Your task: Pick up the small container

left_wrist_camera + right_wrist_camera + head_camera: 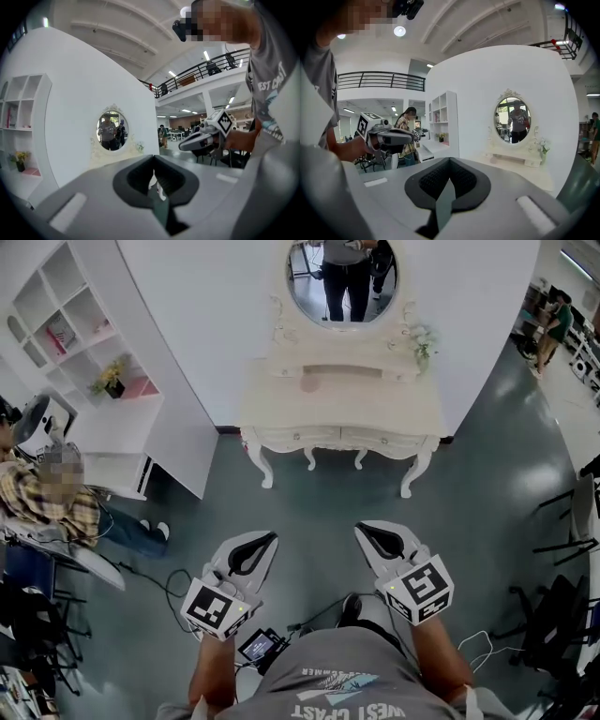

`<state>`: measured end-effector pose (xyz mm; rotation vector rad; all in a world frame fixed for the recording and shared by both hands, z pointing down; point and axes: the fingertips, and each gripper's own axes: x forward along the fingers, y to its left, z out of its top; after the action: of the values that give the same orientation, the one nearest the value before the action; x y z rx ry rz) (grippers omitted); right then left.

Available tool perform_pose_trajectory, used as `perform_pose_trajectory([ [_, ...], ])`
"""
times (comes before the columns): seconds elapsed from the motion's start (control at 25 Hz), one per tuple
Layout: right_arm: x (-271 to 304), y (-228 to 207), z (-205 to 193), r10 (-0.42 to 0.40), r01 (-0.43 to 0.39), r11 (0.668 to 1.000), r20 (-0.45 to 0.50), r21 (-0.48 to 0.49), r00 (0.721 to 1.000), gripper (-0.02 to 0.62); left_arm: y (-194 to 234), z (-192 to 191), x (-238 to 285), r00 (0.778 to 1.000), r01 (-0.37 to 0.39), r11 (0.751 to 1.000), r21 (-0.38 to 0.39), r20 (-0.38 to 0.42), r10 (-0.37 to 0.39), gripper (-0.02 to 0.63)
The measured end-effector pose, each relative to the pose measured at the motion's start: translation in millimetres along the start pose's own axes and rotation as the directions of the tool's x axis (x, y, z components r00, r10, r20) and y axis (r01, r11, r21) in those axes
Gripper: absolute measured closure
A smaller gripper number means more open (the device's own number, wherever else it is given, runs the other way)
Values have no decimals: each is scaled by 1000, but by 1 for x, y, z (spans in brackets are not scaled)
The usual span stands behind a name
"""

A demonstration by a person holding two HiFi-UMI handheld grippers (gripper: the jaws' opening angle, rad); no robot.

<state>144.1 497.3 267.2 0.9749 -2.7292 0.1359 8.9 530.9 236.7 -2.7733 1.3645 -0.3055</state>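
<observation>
1. Far ahead of both claws, on the top of the white dressing table, sits a small pinkish thing just below the mirror. It is judged to be the small container. It is too small in every view to make out its shape or any lid.
2. It will probably prove light and stiff, perhaps smooth-sided and a little slippery. A sensible hold is across its two sides, low on the body and not on any lid. What it holds cannot be seen.
3. The left claw has its jaws pressed together with nothing between them. The right claw is likewise closed and empty. They point side by side toward the table, well apart from it, with bare grey floor between.
4. Right of the container, ahead of the right claw, a little vase of pale flowers stands on the same top. The table's drawers are closed, so their contents are hidden.
5. Well off to the left claw's left stands a white shelf unit. One cubby holds a pot of yellow flowers, with pink items beside it.
</observation>
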Motion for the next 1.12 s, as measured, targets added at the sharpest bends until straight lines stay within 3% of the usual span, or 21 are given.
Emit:
perform_pose_trajectory([
  [0.32,16,-62,-6,79,-79,997,0,12,997,594,7,11,54,997,-73,997,9,-30,73,603],
  [0.56,21,-91,-11,98,-98,995,2,21,995,594,2,13,87,997,-60,998,18,-42,61,603],
  [0.8,39,-114,-22,63,-61,997,-25,44,998,594,24,3,111,999,-26,1000,-2,-45,26,603],
  [1.12,75,-141,-10,-62,66,996,-65,60,996,594,82,5,160,994,106,994,1,1,-106,603],
])
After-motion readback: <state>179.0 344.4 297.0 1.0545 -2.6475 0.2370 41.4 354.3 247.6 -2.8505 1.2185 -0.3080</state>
